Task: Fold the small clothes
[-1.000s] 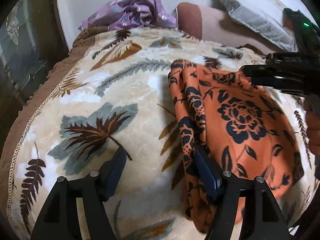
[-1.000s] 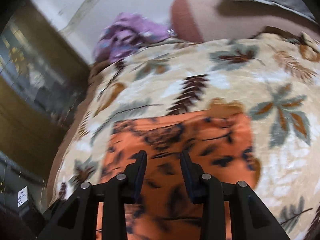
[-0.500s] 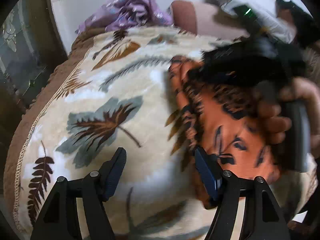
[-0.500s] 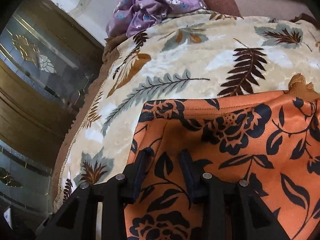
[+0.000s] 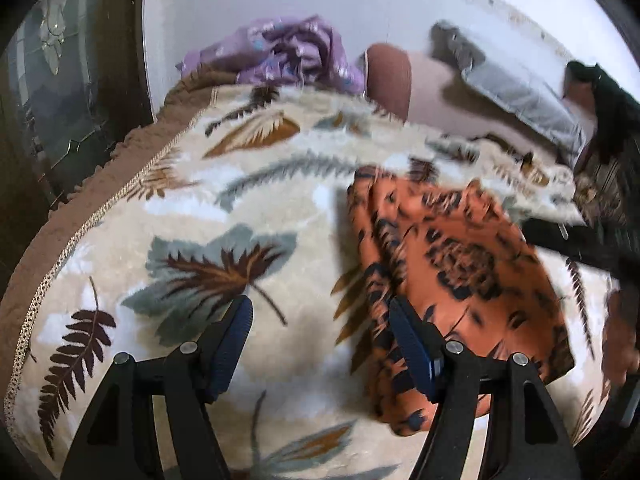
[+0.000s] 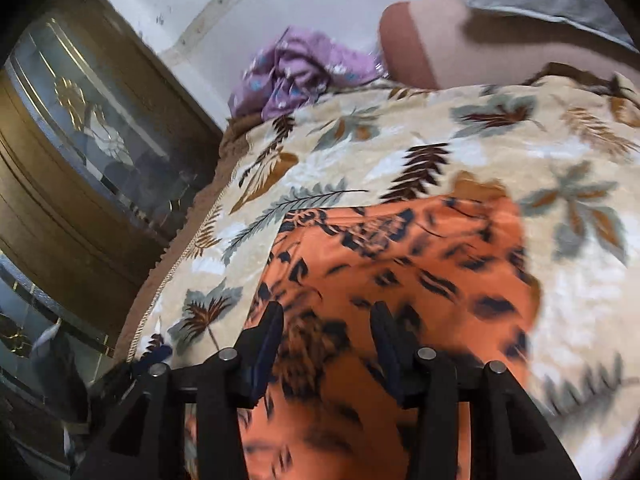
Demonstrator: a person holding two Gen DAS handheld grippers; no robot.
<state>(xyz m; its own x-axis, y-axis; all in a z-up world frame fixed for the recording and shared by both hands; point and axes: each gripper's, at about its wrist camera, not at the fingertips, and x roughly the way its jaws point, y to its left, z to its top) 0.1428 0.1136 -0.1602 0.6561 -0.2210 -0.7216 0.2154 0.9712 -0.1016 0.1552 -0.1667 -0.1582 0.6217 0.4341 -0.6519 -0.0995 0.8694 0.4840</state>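
Note:
An orange garment with a dark flower print [image 5: 460,264] lies flat on a leaf-patterned blanket [image 5: 200,208], its left side bunched in folds. My left gripper [image 5: 318,312] hovers open over the blanket at the garment's near left edge; its right finger [image 5: 404,332] stands over the bunched edge and nothing is pinched. In the right wrist view the same garment [image 6: 400,264] fills the middle. My right gripper [image 6: 327,316] hangs over its near part, jaws opening, with cloth beneath them but none gripped. From the left wrist view, the right gripper [image 5: 568,240] shows as a black bar at the right.
A crumpled purple garment [image 5: 280,52] lies at the blanket's far edge, beside a brown cushion [image 5: 390,76] and a grey pillow [image 5: 520,100]. A dark wooden cabinet with glass panels [image 6: 80,160] stands close along the left. The blanket's fringed edge [image 6: 192,240] drops off there.
The right gripper swept left across the garment toward its far left corner, then drew back to the right, and its jaws are now wider. The left gripper rose slightly.

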